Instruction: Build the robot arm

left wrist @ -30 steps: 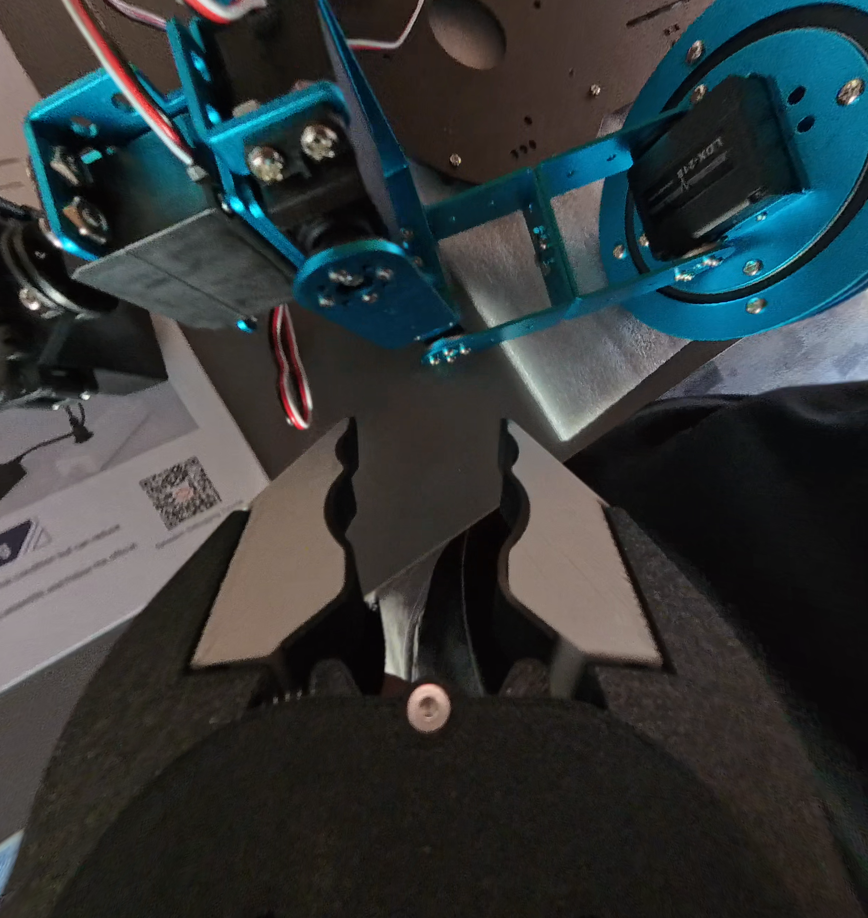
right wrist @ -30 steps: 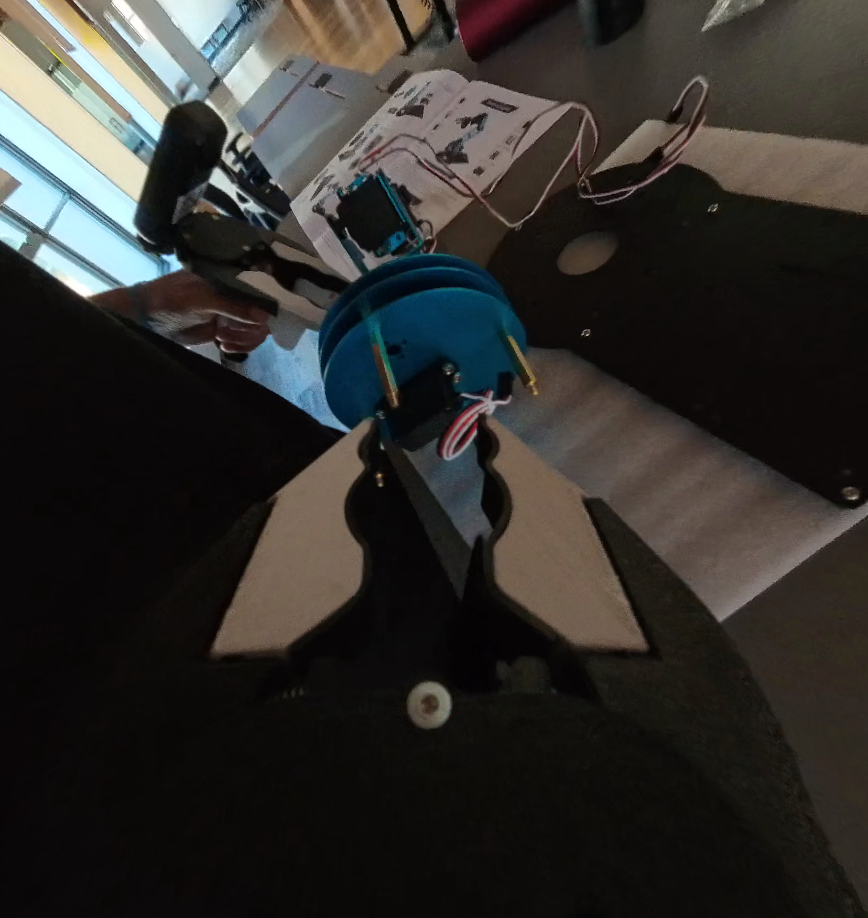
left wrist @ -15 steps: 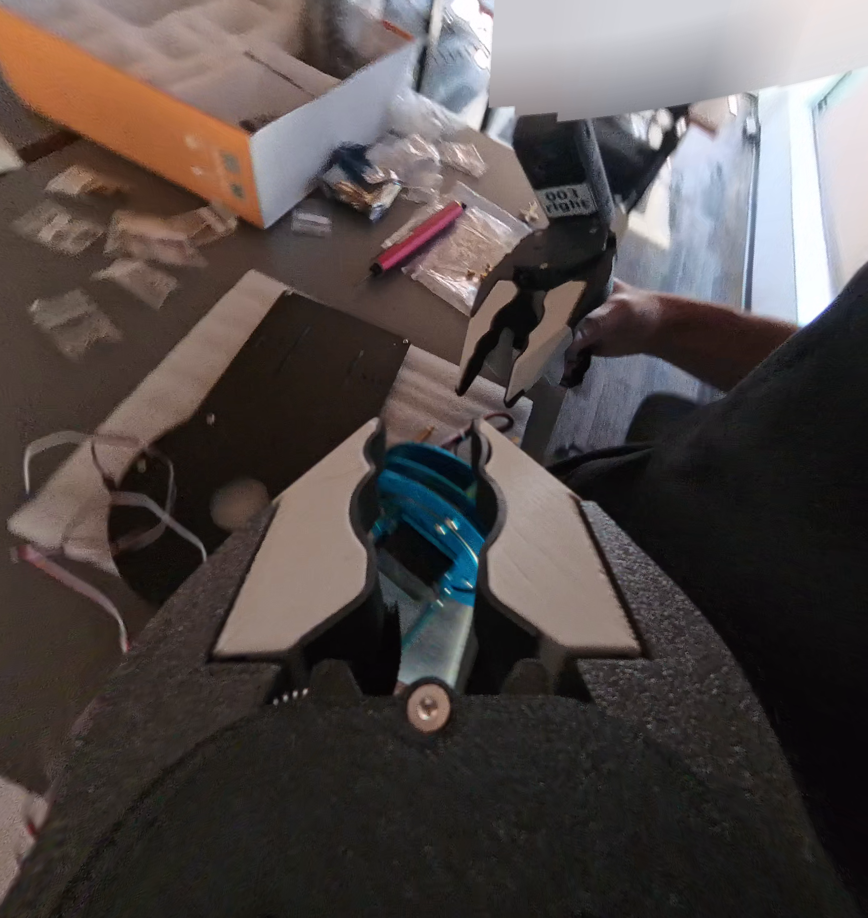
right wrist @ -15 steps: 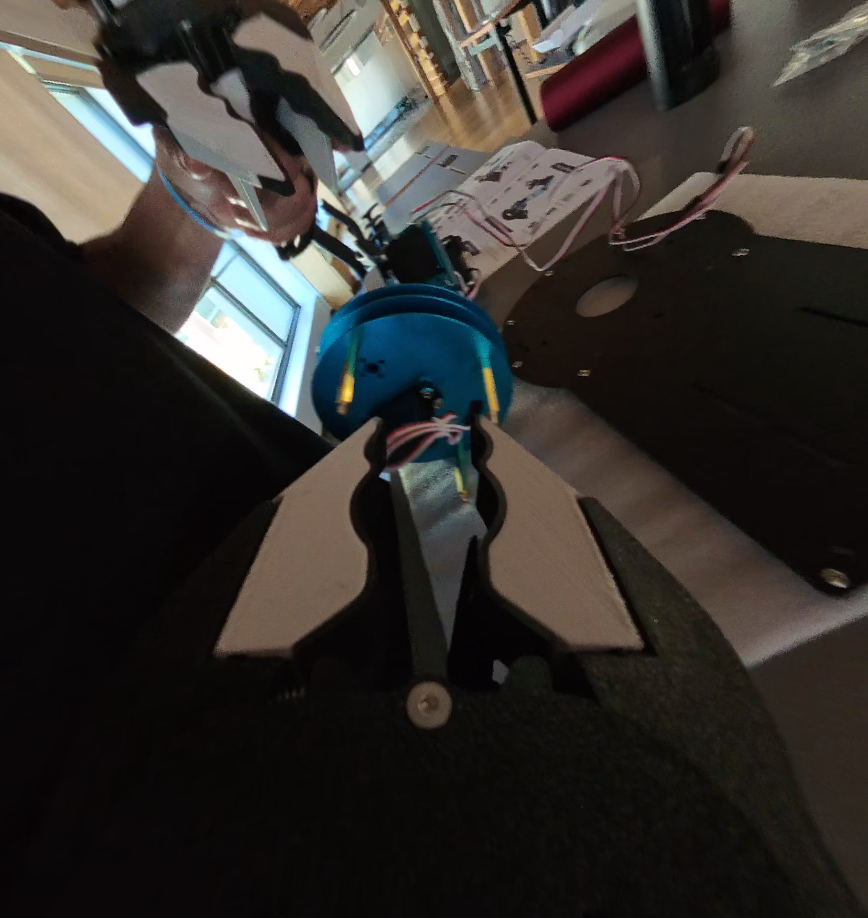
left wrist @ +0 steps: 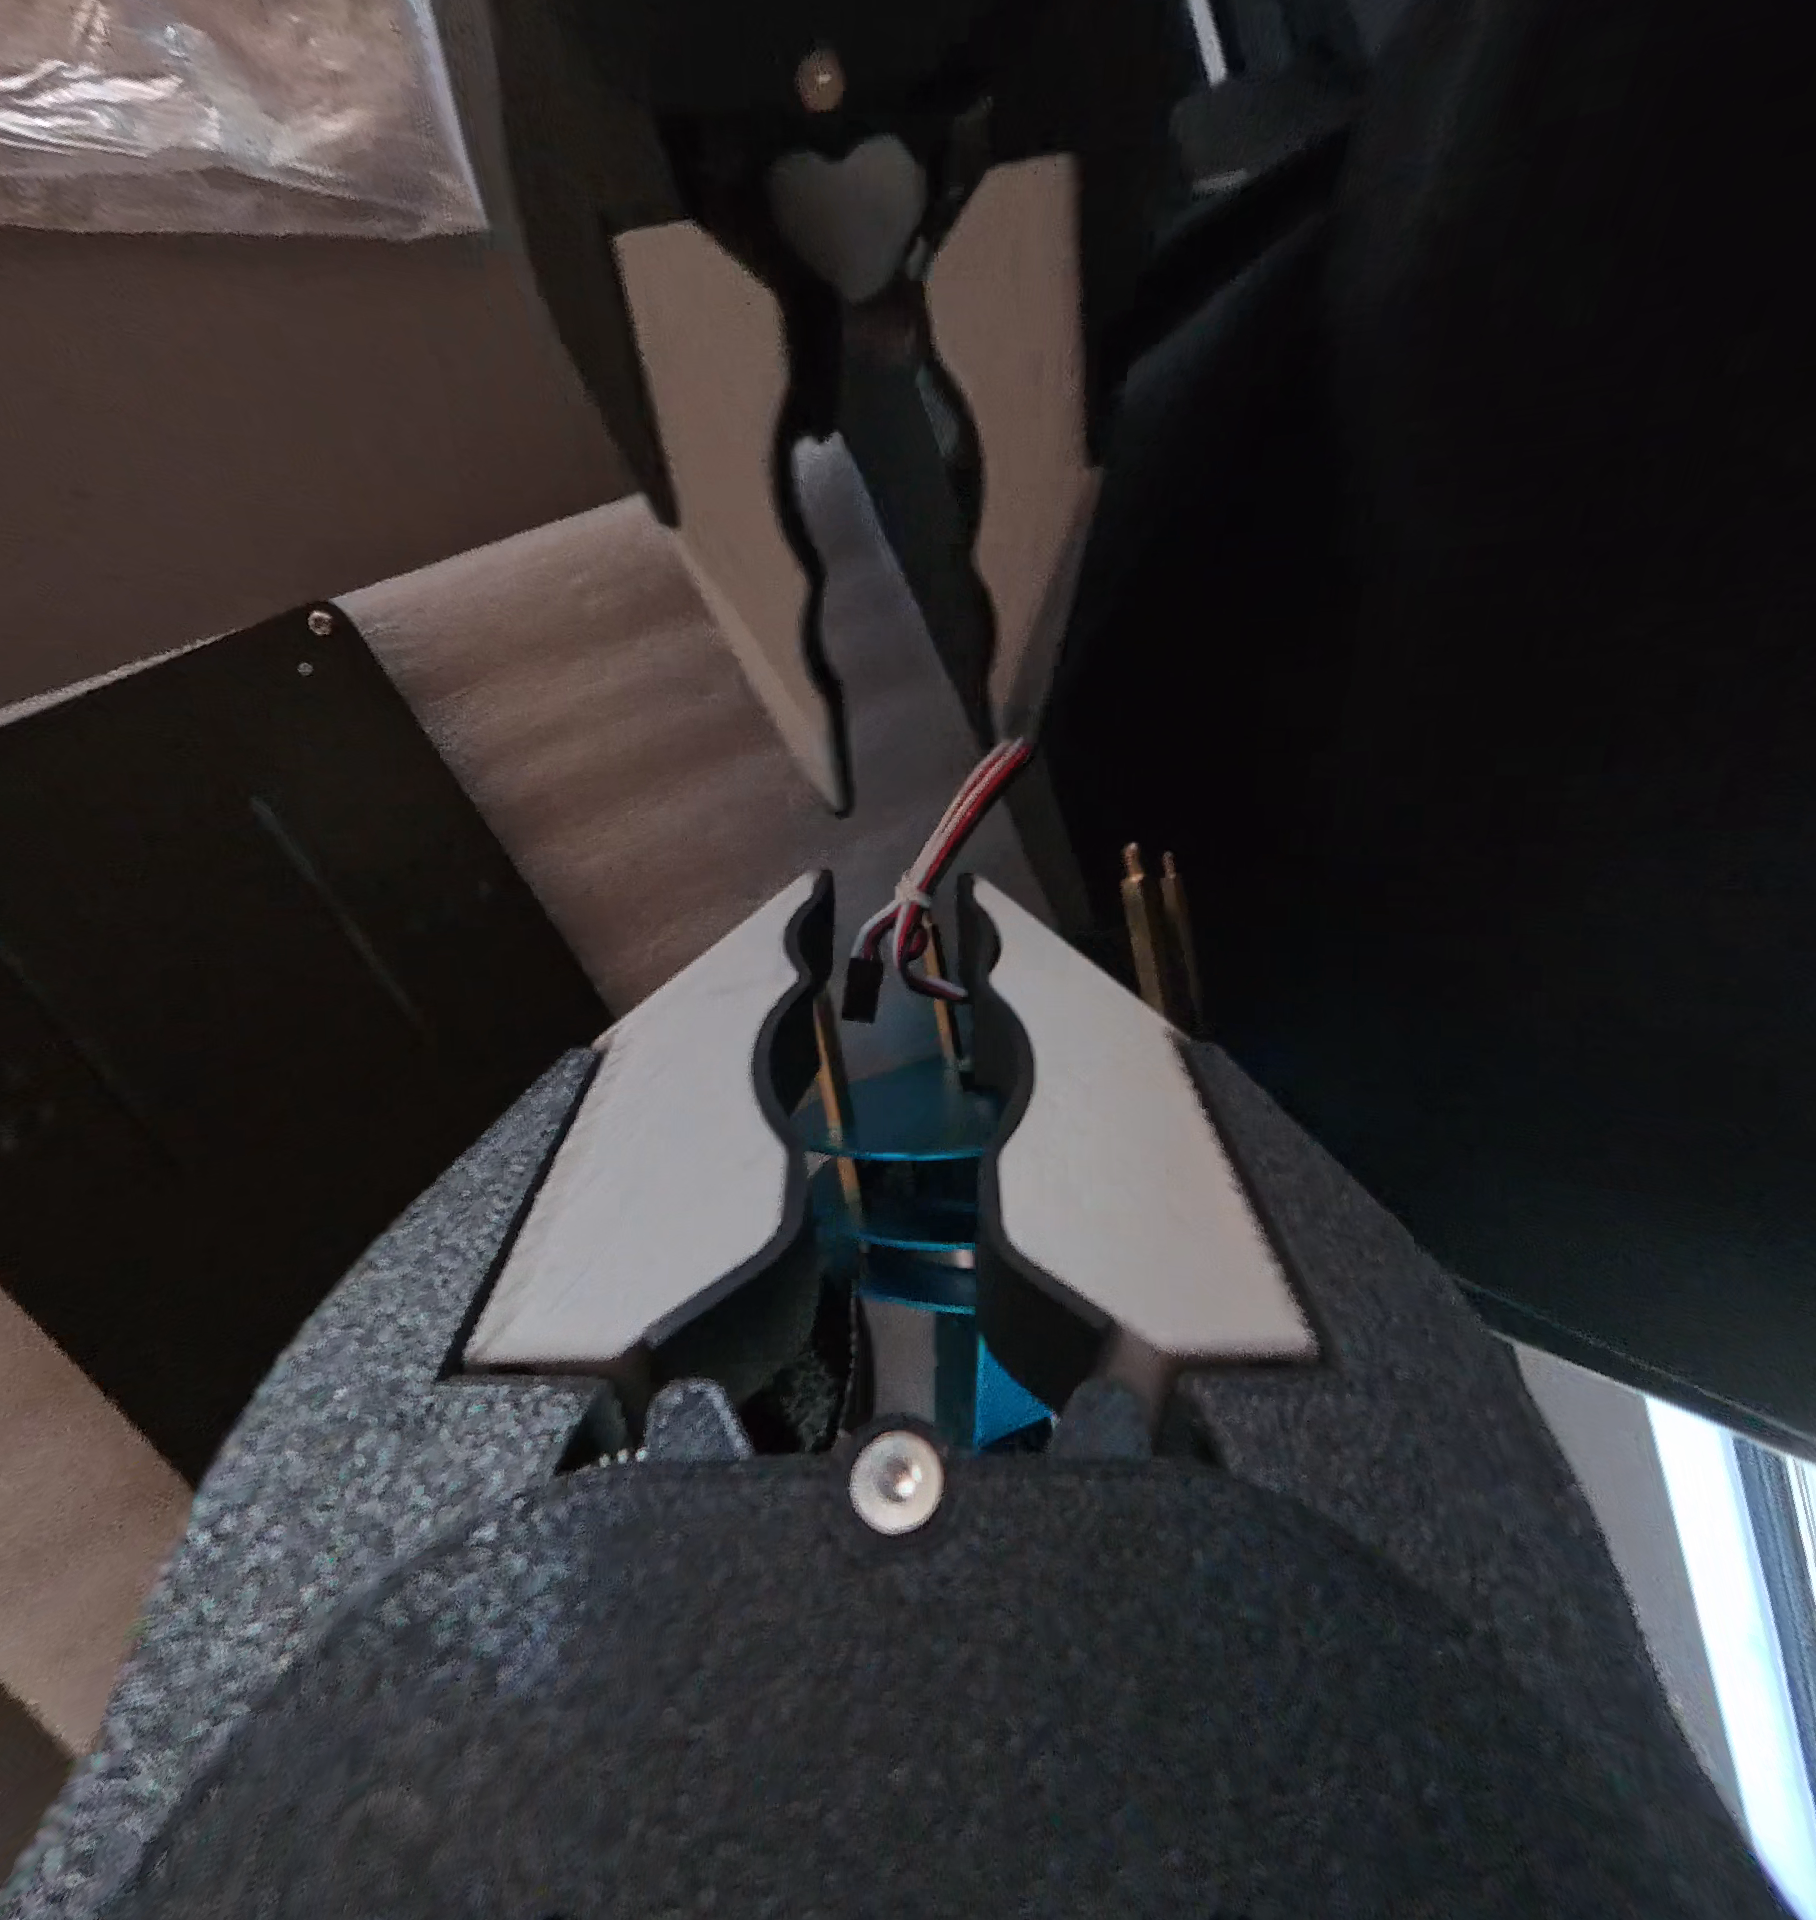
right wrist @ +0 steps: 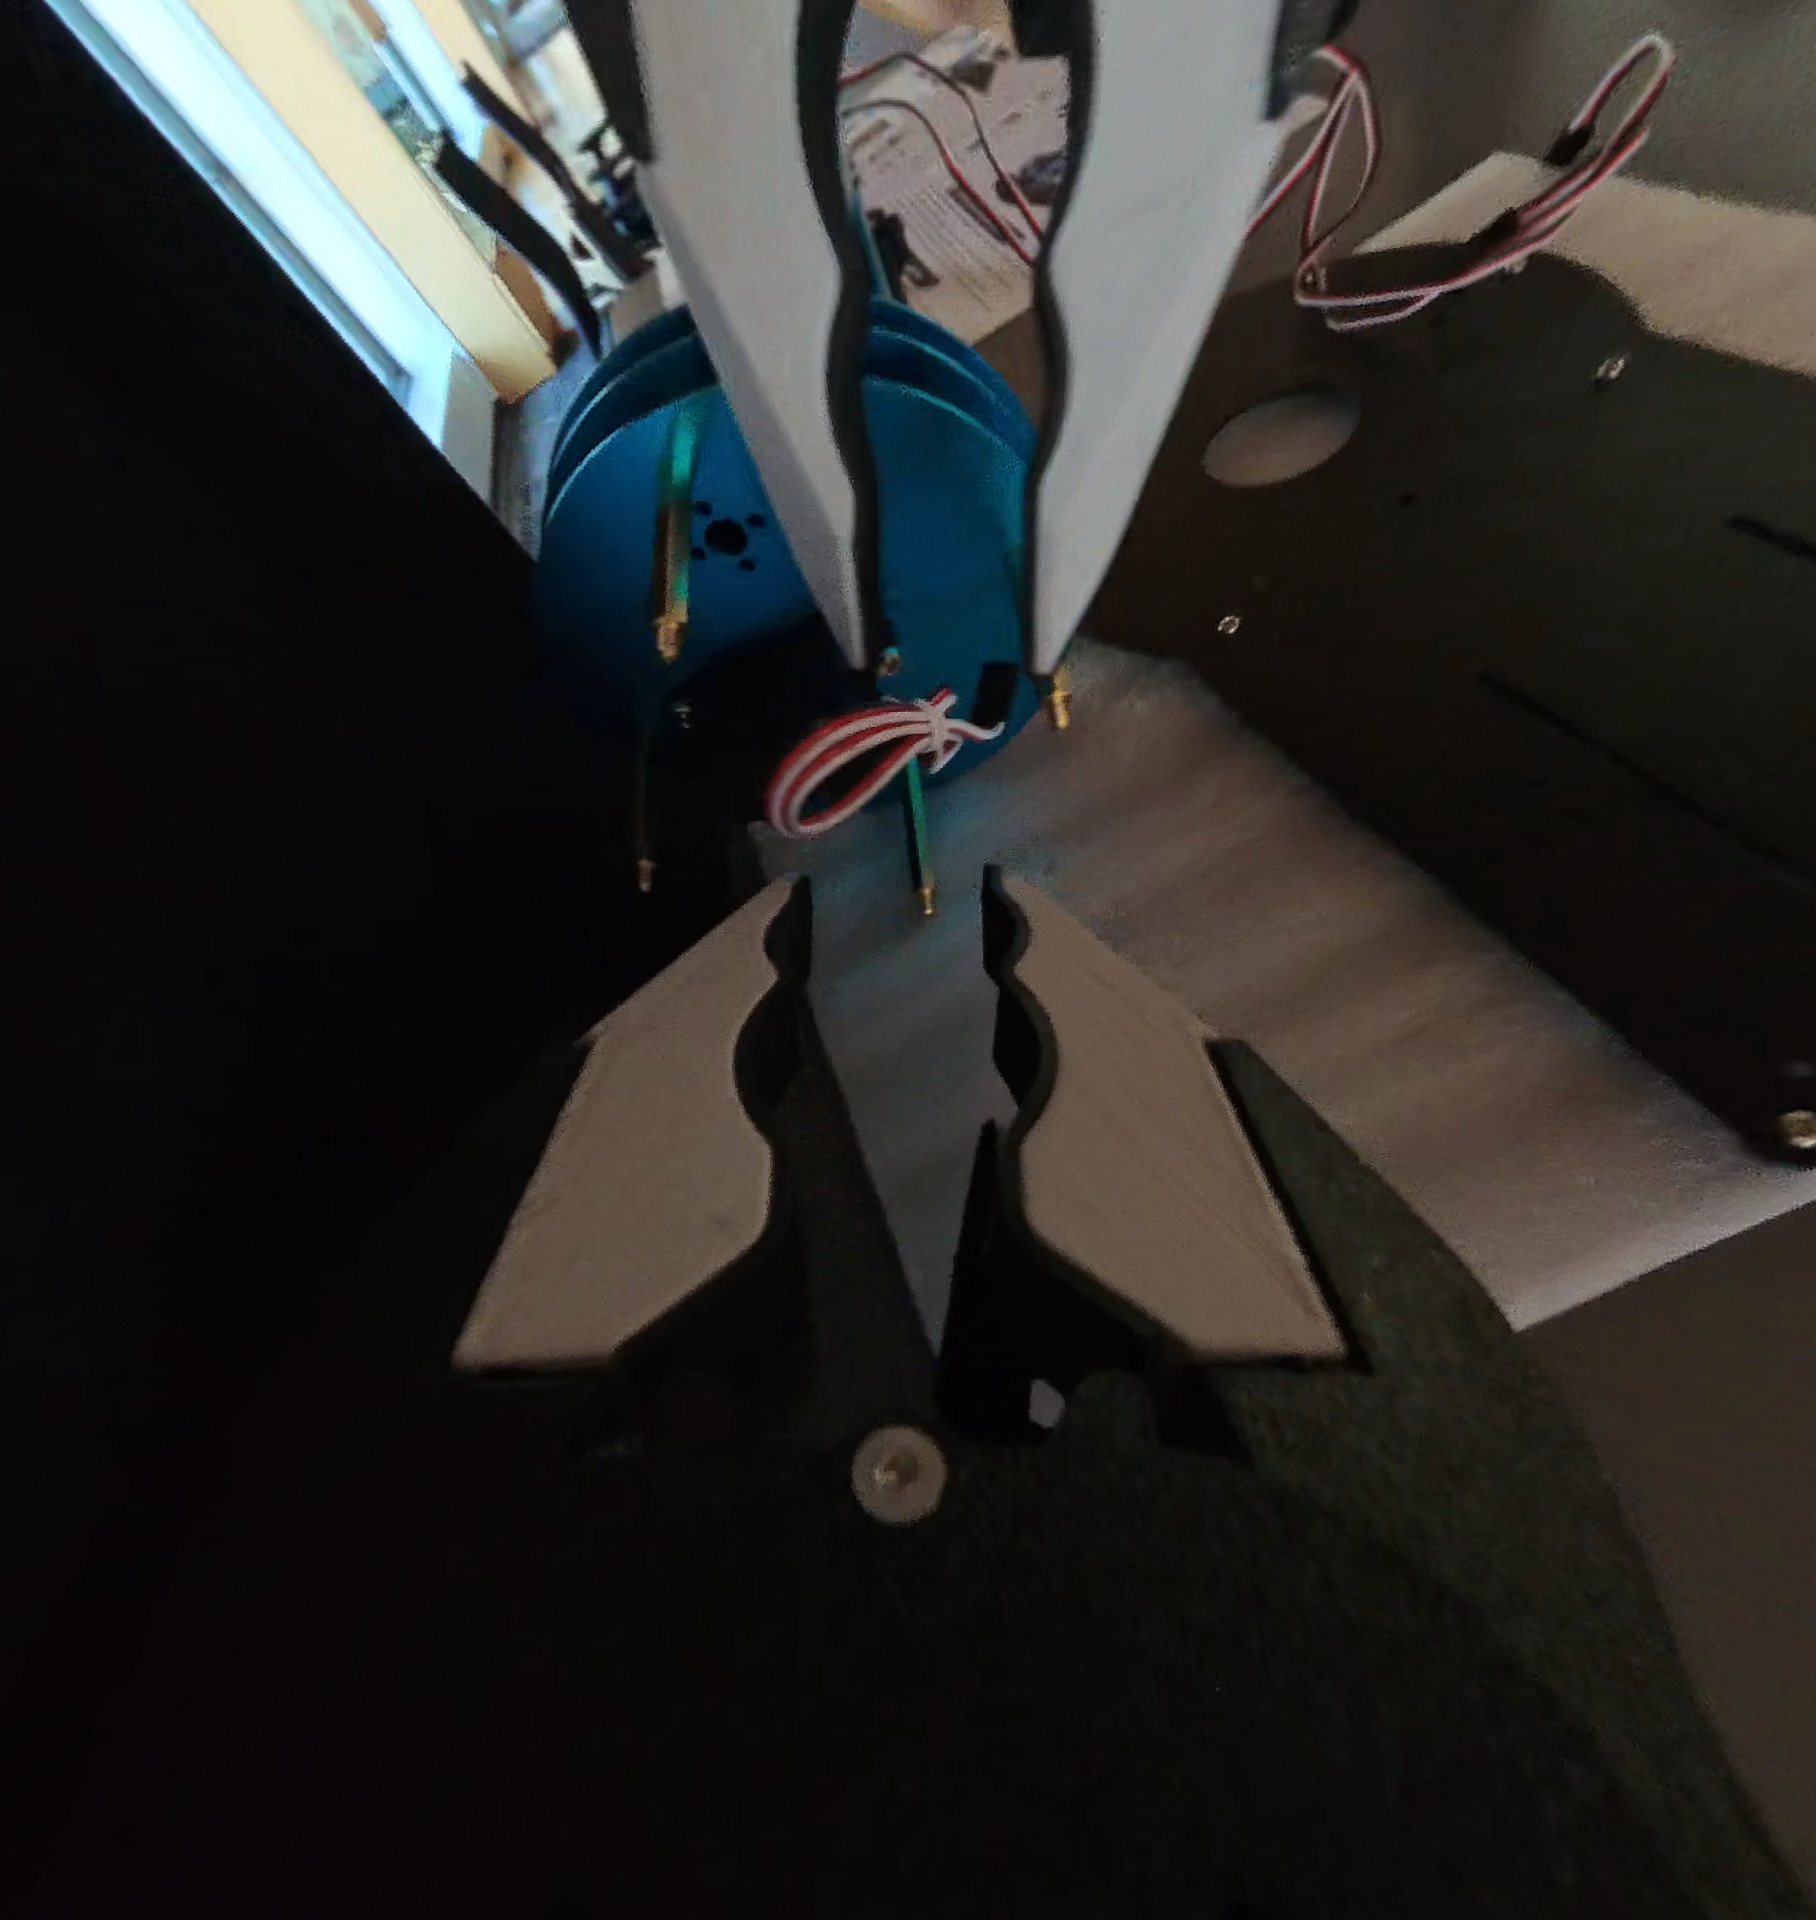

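The left gripper fills the lower centre of its own view. Its pale, wavy-edged fingers are drawn in close on a blue disc assembly, whose stacked round plates span the narrow gap and meet both inner faces. In the right wrist view the same fingers come down from the top edge and straddle the discs at upper centre.

The discs look like smooth anodised metal with a dull sheen. Thin brass standoffs stand out from their face. A flat red-and-white servo cable, tied in a loop, hangs just beside the fingertips.

The right gripper sits at lower centre of its view and points at the assembly. Its fingers are partly apart, and one standoff tip lies near the opening between them. A thin dark strip runs along the gap. Whether the claw is clamping it cannot be told.

A flat matt black plate with a round hole and small screws fills the right of the frame. It lies on a soft, fibrous white foam sheet. A crinkled clear plastic bag shows at upper left of the left wrist view. Dark fabric fills that view's right side.
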`<state>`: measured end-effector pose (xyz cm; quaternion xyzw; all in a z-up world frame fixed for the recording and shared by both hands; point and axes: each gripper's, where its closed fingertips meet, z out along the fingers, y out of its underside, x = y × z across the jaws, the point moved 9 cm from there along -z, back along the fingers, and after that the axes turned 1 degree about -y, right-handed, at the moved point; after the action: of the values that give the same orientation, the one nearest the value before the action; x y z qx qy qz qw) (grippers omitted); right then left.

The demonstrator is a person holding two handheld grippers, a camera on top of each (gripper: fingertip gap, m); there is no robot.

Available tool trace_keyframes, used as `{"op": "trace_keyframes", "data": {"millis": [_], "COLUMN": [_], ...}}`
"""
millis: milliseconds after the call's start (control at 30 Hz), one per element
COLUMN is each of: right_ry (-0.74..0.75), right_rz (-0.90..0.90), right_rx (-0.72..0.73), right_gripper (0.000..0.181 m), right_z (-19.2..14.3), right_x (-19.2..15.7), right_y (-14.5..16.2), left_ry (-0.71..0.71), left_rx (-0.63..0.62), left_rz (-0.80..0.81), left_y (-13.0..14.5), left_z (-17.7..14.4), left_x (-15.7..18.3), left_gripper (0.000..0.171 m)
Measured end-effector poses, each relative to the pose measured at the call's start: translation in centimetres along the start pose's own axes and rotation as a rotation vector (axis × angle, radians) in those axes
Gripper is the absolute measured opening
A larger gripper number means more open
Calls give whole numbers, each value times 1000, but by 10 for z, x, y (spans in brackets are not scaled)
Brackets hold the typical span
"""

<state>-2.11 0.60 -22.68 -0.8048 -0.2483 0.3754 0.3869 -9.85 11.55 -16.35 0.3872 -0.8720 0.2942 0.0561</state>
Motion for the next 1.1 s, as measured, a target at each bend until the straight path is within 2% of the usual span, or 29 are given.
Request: {"op": "trace_keyframes", "data": {"millis": [100,167,267,433,633,767,900,1000,1100], "right_ry": [103,228,280,388,517,543,596,598,540], "right_rz": [68,187,296,348,294,269,235,223,246], "right_rx": [88,155,313,447,446,432,368,383,414], "right_gripper": [31,28,24,20,5,4,3,3,3], "right_z": [6,7,11,22,30,31,33,31,29], "right_x": [-18,-20,-25,-31,-35,-40,-43,-43,-41], "right_y": [-4,-4,2,10,5,0,-3,-3,-2], "left_ry": [62,119,169,184,114,117,89,71,67], "left_rx": [-44,-85,-139,-186,-208,-158,-211,-178,-119], "left_rz": [34,63,136,229,296,282,342,345,332], "left_y": [-2,-2,-3,-7,-10,-21,-17,-16,-11], "left_z": [3,6,11,15,12,1,10,8,4], "left_x": [-5,-5,-5,-4,-3,-1,5,6,6], "left_gripper": [22,23,23,19,14,17,15,4,4]}}
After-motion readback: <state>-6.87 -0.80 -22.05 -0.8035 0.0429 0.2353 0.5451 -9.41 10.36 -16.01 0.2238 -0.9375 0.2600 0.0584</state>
